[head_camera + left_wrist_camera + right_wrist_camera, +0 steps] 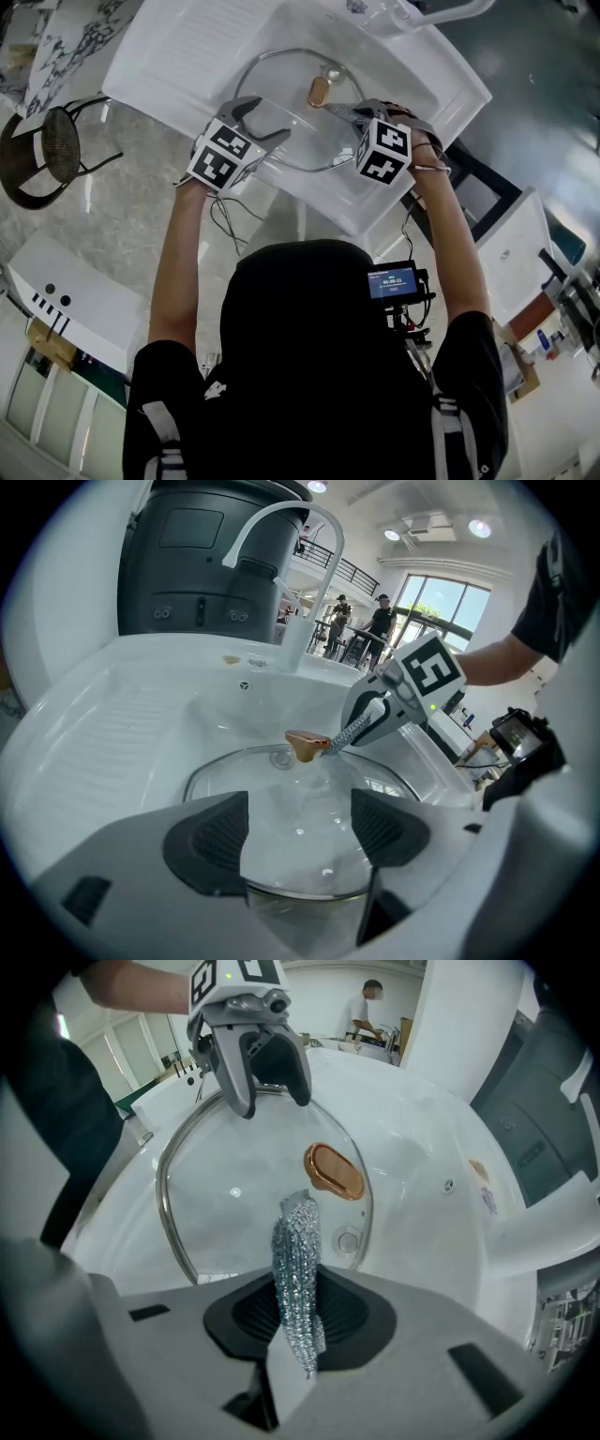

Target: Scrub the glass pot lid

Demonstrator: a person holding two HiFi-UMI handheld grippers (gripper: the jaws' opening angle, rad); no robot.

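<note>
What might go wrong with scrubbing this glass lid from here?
1. The jaws of the left gripper stand apart around the rim of the glass lid, not clamped, so scrubbing could slide it across the smooth sink.
2. The right gripper pinches only one end of the mesh scrubber; pressing hard near the knob might pull it free.

Knob is copper, scrubber silver, sink white.

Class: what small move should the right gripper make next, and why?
Probably sweep the scrubber from beside the knob across the lid. The right gripper is shut on the scrubber, its tip by the knob; the left gripper, jaws apart, sits at the lid rim.
</note>
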